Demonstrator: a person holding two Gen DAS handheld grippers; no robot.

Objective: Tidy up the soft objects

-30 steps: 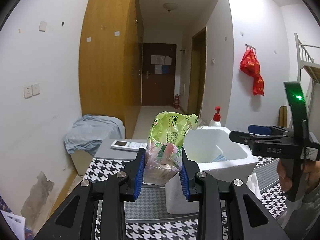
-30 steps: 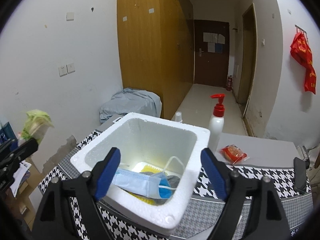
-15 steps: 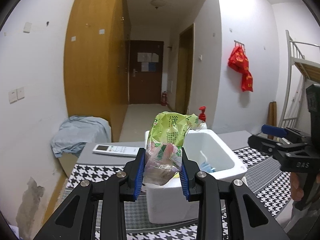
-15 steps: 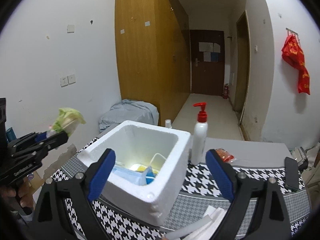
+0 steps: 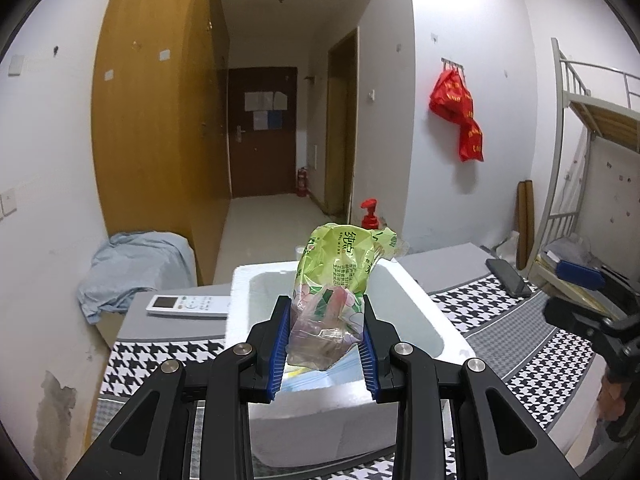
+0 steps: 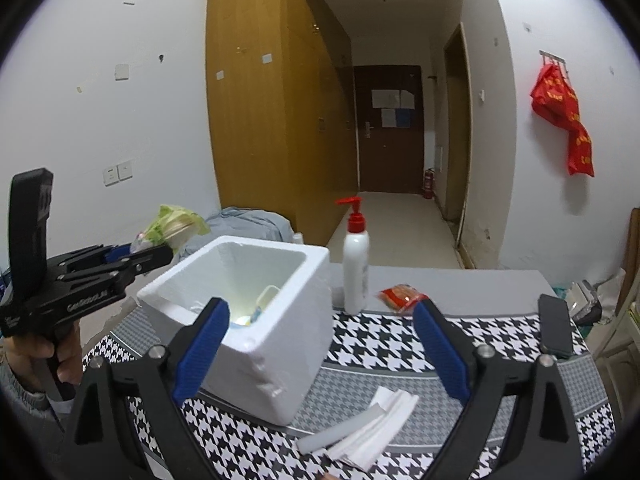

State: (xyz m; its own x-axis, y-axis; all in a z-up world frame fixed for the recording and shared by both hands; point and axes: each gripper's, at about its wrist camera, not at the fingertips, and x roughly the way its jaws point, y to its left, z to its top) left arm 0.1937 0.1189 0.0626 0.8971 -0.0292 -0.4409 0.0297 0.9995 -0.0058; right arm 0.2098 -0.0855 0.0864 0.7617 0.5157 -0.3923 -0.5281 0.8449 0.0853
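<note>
Bench (image 6: 460, 292) is standing in a white-walled room, wearing a houndstooth cloth (image 6: 380, 336); a wooden wardrobe (image 6: 272, 120) and a dark door (image 6: 390, 128) are showing beyond. One white foam box (image 6: 256, 320) is sitting near the bench's left edge, masks (image 5: 320, 378) lying inside. One pump bottle (image 6: 356, 268) is standing just beside the box; one red packet (image 6: 402, 294), one phone (image 6: 554, 324) and one remote (image 5: 188, 305) are lying apart. Left tongs (image 5: 324, 344) are pinching one green plastic bag (image 5: 340, 280) above the box, pointing slightly downward. Right tongs (image 6: 320, 356) are spreading wide, nothing between them, having just been opening, near folded white tissues (image 6: 372, 428) at the front edge.
</note>
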